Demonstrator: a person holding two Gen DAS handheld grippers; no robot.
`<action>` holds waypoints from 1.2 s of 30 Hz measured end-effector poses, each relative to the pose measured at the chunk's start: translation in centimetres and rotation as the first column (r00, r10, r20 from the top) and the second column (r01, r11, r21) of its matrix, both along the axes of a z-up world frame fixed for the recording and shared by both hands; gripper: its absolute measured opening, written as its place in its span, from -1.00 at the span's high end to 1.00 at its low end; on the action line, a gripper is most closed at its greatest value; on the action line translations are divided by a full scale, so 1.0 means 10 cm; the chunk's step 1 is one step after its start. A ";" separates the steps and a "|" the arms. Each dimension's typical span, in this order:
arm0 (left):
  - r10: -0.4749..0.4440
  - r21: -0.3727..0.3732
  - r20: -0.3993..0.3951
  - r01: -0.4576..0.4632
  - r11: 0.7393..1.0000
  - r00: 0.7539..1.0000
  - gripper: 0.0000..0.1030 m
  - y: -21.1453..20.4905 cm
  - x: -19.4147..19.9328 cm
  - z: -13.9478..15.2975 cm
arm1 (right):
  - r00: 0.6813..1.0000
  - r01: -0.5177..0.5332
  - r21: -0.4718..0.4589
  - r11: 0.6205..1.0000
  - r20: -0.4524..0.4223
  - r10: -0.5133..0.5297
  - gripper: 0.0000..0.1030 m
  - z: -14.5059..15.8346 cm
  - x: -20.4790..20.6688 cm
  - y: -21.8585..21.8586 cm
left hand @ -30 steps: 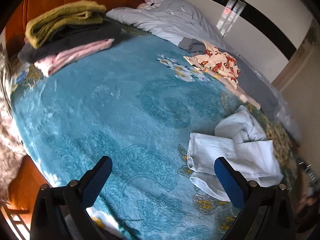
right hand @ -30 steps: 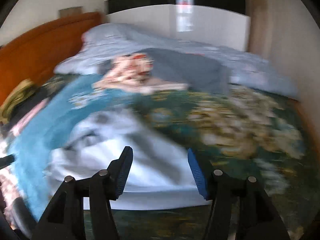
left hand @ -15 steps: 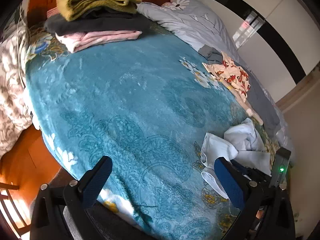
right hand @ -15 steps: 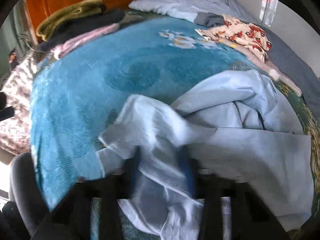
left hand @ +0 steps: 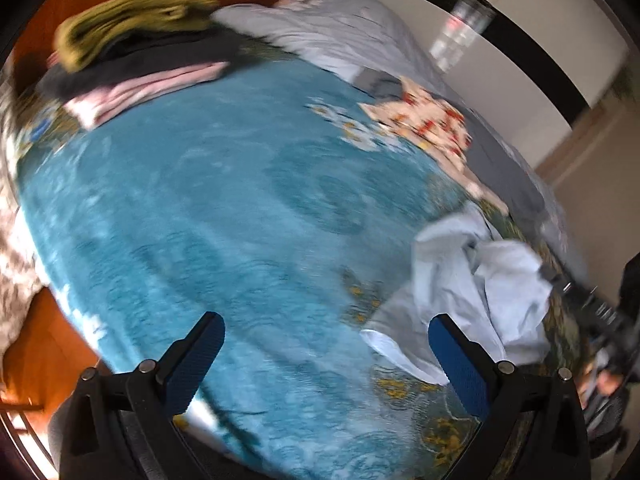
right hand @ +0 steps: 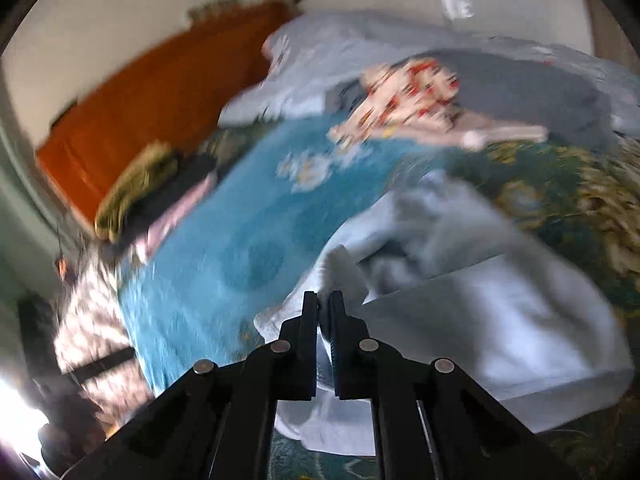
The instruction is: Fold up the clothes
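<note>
Teal plush blanket (left hand: pixel 224 208), patterned with pale flowers, covers the bed and carries every item. Pale blue garment (right hand: pixel 472 304): crumpled, lying near the blanket's right edge in the left wrist view, one fold lifted. Right gripper (right hand: pixel 324 308): jaws have just been closing and now stand nearly together, pinching a raised fold of the pale blue garment between the pads. Left gripper (left hand: pixel 326 344): jaws wide apart, nothing between them, hanging over bare blanket at the near edge, just left of the garment. Folded stack (left hand: pixel 132 52) at the far left corner by the orange wooden headboard (right hand: pixel 160 92): olive piece on top, dark piece in the middle, pink piece at the bottom. Cream garment with red print (left hand: pixel 424 120): spread near the far right edge, beside a grey-blue quilt (left hand: pixel 344 28). Both views are motion-blurred.
</note>
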State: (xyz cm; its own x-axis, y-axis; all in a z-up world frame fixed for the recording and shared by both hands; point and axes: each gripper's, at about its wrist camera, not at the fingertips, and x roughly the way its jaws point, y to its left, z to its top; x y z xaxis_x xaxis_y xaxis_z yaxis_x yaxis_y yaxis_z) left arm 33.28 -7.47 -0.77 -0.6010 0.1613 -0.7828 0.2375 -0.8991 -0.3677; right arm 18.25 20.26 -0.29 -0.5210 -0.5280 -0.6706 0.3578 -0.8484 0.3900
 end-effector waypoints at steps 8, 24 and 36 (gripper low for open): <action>-0.193 -0.060 0.020 0.194 0.979 0.981 -1.00 0.81 -0.54 0.01 | 0.931 0.333 -0.033 0.942 -0.150 -0.334 0.90 0.50 0.12 1.41; -0.131 -0.023 0.241 0.140 0.990 0.962 -0.91 0.96 -1.38 -0.66 | 0.975 0.213 -0.138 0.967 0.098 -0.201 0.06 -0.41 -0.02 1.37; -0.157 -0.031 0.246 0.170 0.985 0.956 0.83 1.09 -1.51 -0.65 | 0.973 0.200 -0.117 0.973 0.139 -0.183 0.89 -0.57 -0.28 1.09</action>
